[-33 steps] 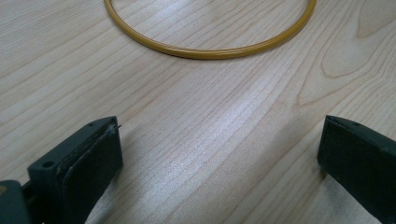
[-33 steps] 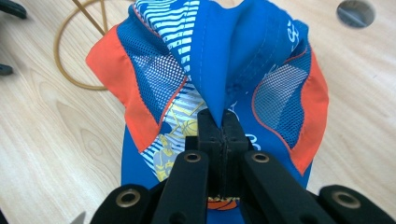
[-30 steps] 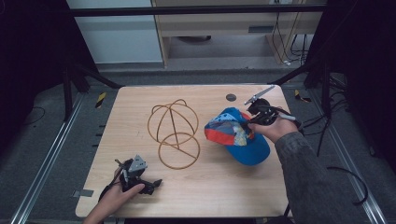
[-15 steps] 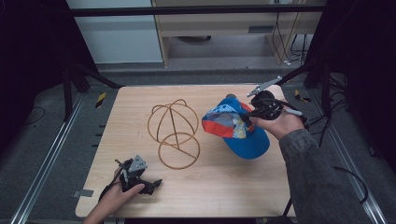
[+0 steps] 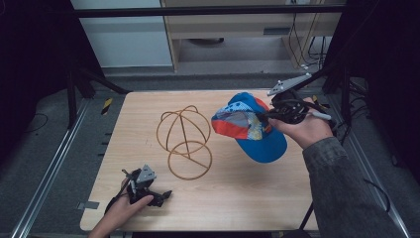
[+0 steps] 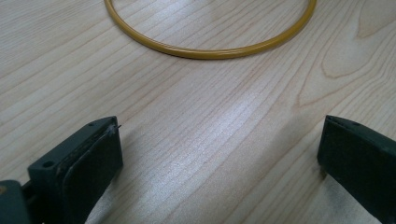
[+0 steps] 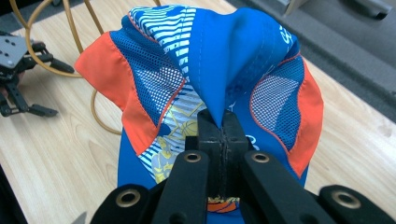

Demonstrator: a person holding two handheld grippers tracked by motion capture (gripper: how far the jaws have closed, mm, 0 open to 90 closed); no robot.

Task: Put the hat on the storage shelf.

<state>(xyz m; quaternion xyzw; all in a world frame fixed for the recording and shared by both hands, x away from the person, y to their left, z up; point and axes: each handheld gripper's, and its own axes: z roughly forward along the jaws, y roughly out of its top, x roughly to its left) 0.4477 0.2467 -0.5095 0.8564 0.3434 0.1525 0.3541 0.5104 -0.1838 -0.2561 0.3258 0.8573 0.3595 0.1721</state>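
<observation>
The cap (image 5: 250,126) has risen (brim tilted toward the person), pinched by the right gripper (image 5: 270,115).

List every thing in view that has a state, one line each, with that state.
cap: lifted clear of the table, pinched at its crown fabric, brim hanging low.
wire hat stand: upright on the table, bare, nothing on it.
right gripper: shut on the cap, fingers pressed together over a fold of fabric.
left gripper: open, resting low on the table, nothing between its fingers.
</observation>
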